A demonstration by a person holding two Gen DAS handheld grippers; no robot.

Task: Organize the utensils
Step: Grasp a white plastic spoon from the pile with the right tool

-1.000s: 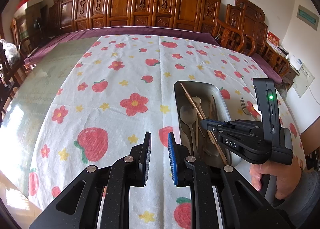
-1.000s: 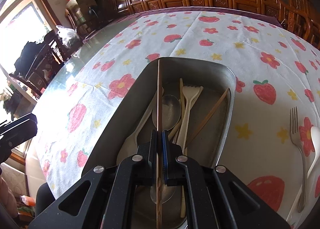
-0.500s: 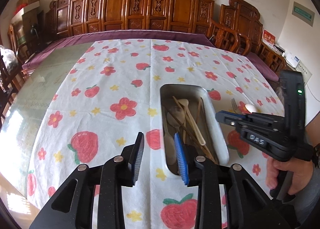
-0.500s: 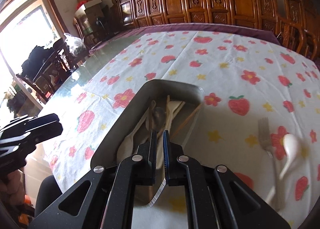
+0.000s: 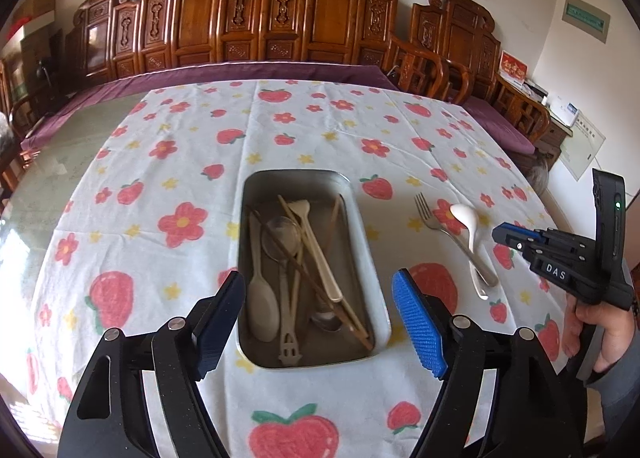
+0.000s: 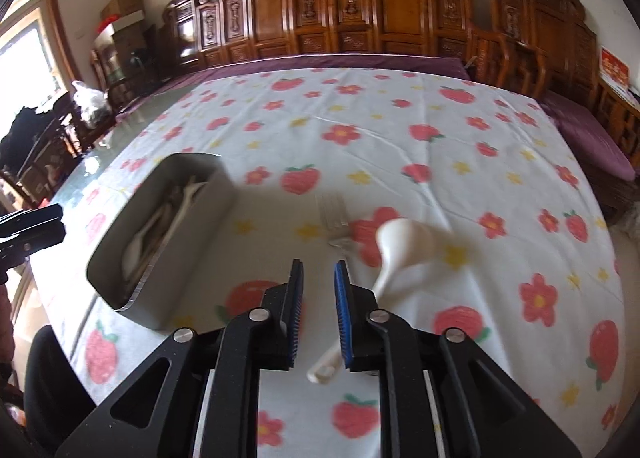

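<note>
A metal tray point(image 5: 362, 234) on the strawberry tablecloth holds several utensils: spoons, a pale fork and wooden chopsticks point(image 5: 320, 278). My left gripper point(image 5: 318, 318) is wide open and empty above the tray's near end. To the right of the tray lie a metal fork point(image 5: 440, 227) and a white spoon point(image 5: 466, 217). My right gripper point(image 6: 318, 298) is open and empty, low over the cloth, with the white spoon point(image 6: 404, 246) just right of its fingers and the fork point(image 6: 334, 217) ahead. The tray shows in the right wrist view point(image 6: 200, 225) at left.
Carved wooden chairs point(image 5: 272, 17) line the far side of the table. The right gripper point(image 5: 560, 262) and the hand holding it show at the right edge of the left wrist view. The glass table edge point(image 5: 36, 185) lies bare at left.
My right gripper let go of the chopstick into the tray, moved right toward the fork and white spoon, and opened. My left gripper opened wide and pulled back over the tray's near end.
</note>
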